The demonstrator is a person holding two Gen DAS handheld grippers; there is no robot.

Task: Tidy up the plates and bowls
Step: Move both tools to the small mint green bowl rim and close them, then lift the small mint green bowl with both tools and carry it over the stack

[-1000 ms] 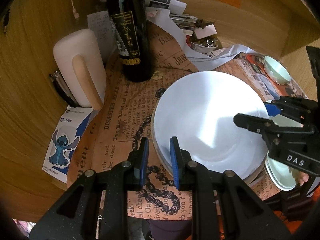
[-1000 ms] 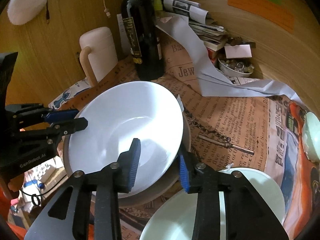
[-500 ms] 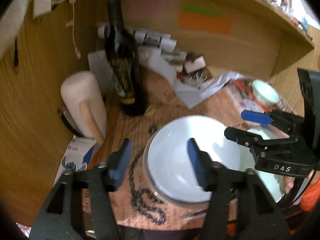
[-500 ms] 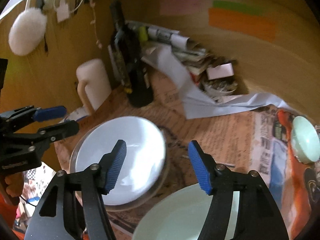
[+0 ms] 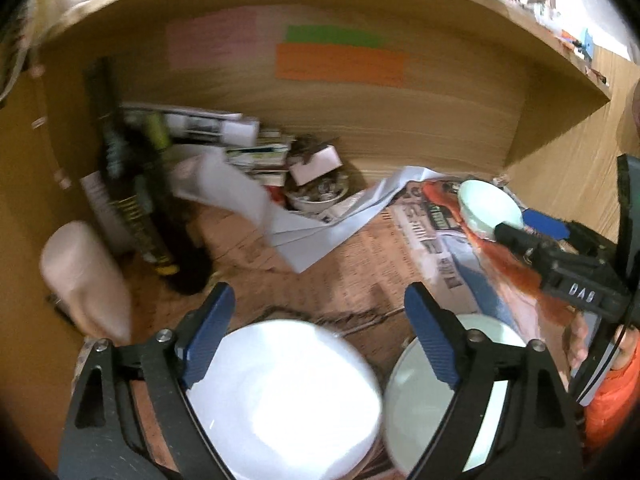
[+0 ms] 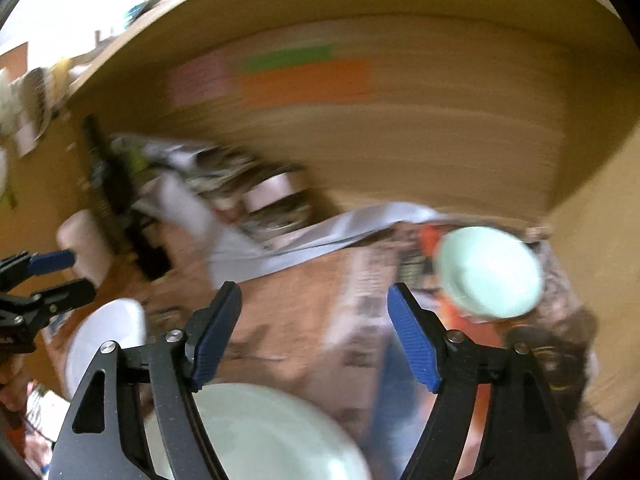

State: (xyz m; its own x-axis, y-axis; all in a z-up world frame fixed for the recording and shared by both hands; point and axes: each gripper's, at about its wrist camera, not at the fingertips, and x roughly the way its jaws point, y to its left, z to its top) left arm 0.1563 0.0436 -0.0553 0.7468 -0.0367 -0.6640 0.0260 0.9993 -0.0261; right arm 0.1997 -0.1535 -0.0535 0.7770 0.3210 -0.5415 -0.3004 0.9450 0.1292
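Both claws hang empty, jaws opening: the left claw [image 5: 316, 316] above the white bowl [image 5: 280, 396], the right claw [image 6: 314, 334] over the pale green plate [image 6: 260, 436]. Through the blur, what seems a small green bowl [image 6: 490, 272] sits far right on the worktop [image 6: 288, 320].

Your right wrist view is smeared w/ motion blur: the dark glass bottle [image 6: 116, 196] and paper pile [image 6: 224, 184] are unreadable. The pale green plate [image 6: 260, 436] is cut off by the bottom edge, partly behind your right tool [image 6: 314, 334].
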